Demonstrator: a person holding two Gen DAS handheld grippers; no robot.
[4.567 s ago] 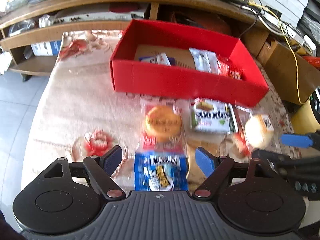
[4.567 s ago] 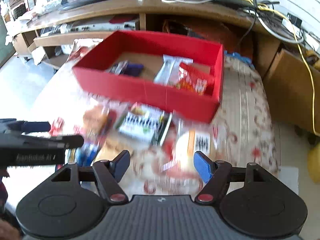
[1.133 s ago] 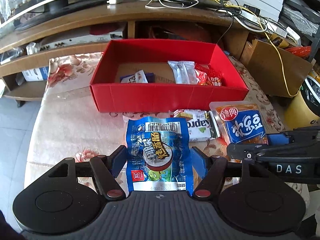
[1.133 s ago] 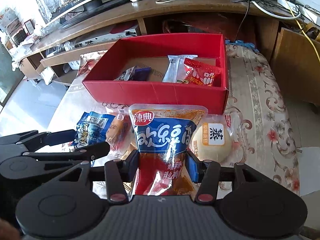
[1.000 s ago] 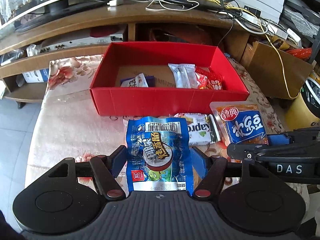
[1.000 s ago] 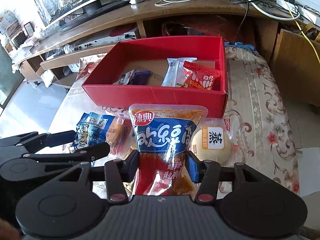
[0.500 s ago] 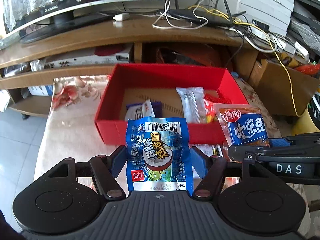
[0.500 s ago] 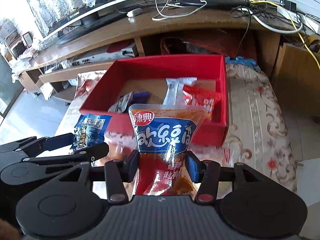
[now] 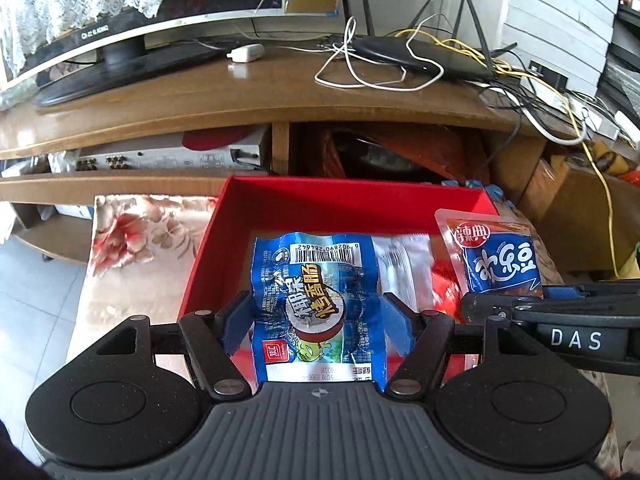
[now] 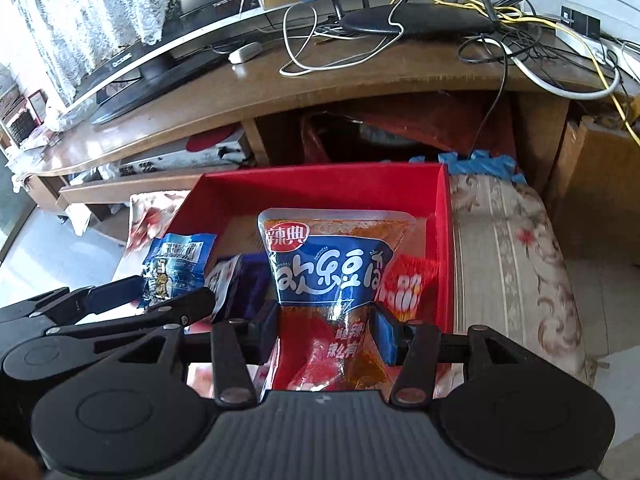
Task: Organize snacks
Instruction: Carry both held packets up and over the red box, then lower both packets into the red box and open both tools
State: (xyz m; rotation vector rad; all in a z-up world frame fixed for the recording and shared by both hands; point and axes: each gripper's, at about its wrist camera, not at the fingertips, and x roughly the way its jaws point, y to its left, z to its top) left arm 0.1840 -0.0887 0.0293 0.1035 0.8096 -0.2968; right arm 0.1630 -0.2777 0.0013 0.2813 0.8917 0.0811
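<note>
We hold two packets above the red box (image 9: 208, 240); our left gripper (image 9: 318, 320) clamps the blue sausage packet (image 9: 316, 304) by its sides; our right gripper (image 10: 326, 330) pinches the red-and-blue bean snack pouch (image 10: 332, 272). Inside the box lie a white wrapper (image 9: 400, 264), a red packet (image 10: 408, 288) and a dark blue packet (image 10: 248, 284); the box sits on the floral cloth (image 9: 132, 240).

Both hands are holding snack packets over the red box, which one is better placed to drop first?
Probably the right gripper: its orange-and-blue pouch hangs over bare floor of the red box, while the left gripper's blue packet sits nearer the front wall.
</note>
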